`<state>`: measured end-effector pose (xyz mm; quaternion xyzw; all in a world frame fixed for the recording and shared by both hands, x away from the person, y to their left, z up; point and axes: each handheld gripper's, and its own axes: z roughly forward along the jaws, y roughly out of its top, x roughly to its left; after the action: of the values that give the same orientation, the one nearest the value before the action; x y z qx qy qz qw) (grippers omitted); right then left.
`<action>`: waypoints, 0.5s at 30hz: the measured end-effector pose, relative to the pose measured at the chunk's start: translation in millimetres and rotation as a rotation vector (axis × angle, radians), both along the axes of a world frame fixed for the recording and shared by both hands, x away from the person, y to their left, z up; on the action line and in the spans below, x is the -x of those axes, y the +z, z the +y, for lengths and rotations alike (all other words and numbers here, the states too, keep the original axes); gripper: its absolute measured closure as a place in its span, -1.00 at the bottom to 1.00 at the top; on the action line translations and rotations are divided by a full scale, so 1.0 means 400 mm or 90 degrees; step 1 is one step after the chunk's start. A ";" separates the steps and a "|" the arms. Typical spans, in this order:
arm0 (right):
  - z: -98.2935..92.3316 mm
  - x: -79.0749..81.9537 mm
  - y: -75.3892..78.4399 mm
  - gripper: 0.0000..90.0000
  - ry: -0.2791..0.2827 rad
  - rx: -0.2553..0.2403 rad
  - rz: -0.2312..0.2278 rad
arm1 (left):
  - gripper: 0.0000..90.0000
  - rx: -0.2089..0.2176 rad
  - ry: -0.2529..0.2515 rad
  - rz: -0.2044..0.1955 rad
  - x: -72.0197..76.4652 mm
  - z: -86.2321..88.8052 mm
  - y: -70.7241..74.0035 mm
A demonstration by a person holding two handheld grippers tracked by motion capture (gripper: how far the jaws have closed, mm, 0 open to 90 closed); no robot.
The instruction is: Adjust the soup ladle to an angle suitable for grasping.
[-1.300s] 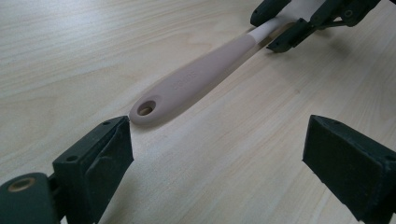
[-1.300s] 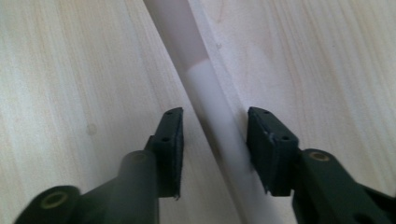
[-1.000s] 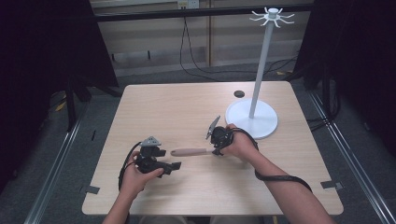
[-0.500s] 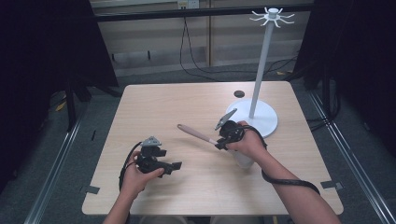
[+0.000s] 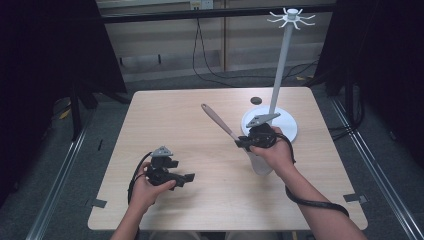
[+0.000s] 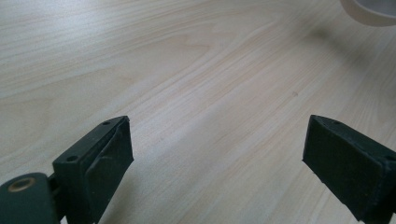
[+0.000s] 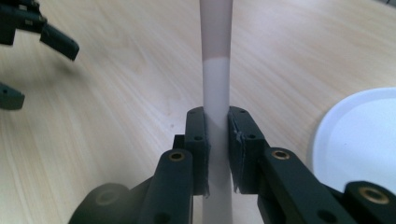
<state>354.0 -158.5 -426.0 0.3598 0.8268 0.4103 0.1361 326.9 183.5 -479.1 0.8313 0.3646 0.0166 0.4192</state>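
The spatula [image 5: 225, 126] is pinched in my right gripper [image 5: 243, 142], its pads pressed on the pale neck [image 7: 217, 140] from both sides. The handle [image 5: 212, 114] slants up and away over the wooden table [image 5: 170, 115]; the pale blade [image 5: 261, 164] is half hidden under my right hand [image 5: 272, 150]. Behind it is the white stand [image 5: 285, 120], its round base partly covered. My left gripper [image 5: 186, 177] hovers low, jaws spread wide, holding nothing. A small dark disc [image 5: 256, 100] by the stand is too small to identify.

Table [image 5: 200, 195] – pale matt wood grain; stand base [image 7: 364, 135] – smooth white; jaw pads matt black.
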 end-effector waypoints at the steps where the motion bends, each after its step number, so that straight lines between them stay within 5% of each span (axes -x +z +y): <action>1: -0.004 0.004 0.003 0.76 -0.010 -0.009 -0.007 | -0.82 0.001 -0.001 0.002 0.000 0.000 0.000; 9: -0.040 0.042 0.027 0.76 -0.070 -0.058 -0.071 | -0.83 0.006 -0.002 -0.001 -0.003 -0.006 0.002; 15: -0.057 0.062 0.031 0.76 -0.096 -0.081 -0.089 | -0.85 0.012 -0.001 -0.005 -0.008 -0.015 0.004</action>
<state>329.2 -181.3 -413.7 0.3995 0.7581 0.4748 0.2006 330.3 177.5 -477.6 0.8275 0.3624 0.0161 0.4286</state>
